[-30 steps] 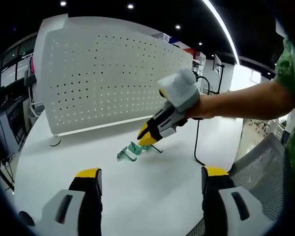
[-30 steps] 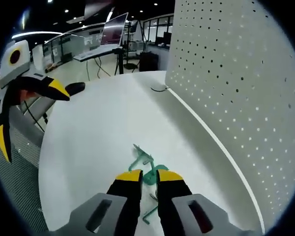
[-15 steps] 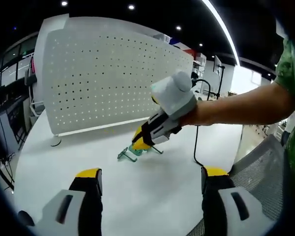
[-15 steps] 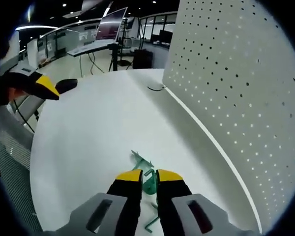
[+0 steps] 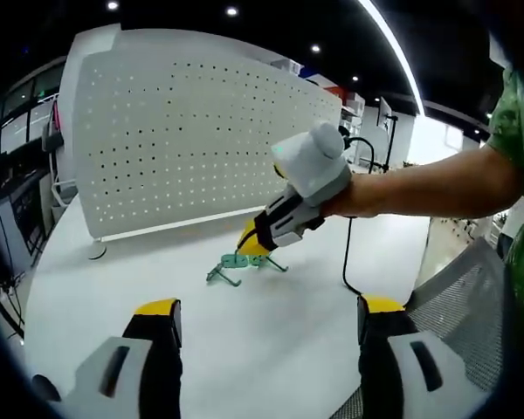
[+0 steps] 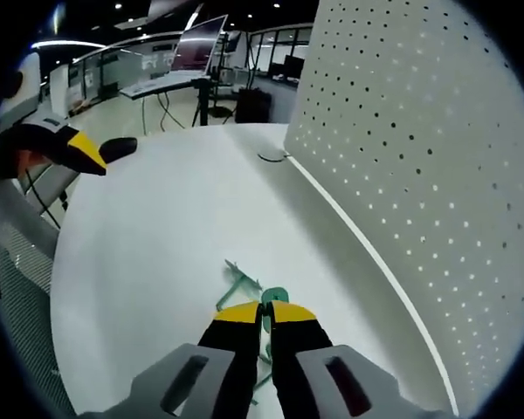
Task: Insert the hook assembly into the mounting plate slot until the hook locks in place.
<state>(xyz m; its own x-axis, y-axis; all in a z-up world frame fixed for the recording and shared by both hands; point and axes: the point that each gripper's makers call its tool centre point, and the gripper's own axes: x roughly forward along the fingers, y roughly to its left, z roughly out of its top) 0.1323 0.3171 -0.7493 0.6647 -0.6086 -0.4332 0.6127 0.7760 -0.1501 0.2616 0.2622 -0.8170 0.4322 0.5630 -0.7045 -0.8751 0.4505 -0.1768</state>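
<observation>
Green wire hook assembly (image 5: pixel 233 265), on white tabletop (image 5: pixel 262 340), pinched at one end by right claw (image 6: pixel 263 307)

No text, label, brand, number or sign can be read in either view. The white pegboard (image 5: pixel 192 140) carries only rows of holes, and the lit monitor (image 6: pixel 195 51) in the upper middle of the right gripper view is too small and blurred to make out anything written on it.
</observation>
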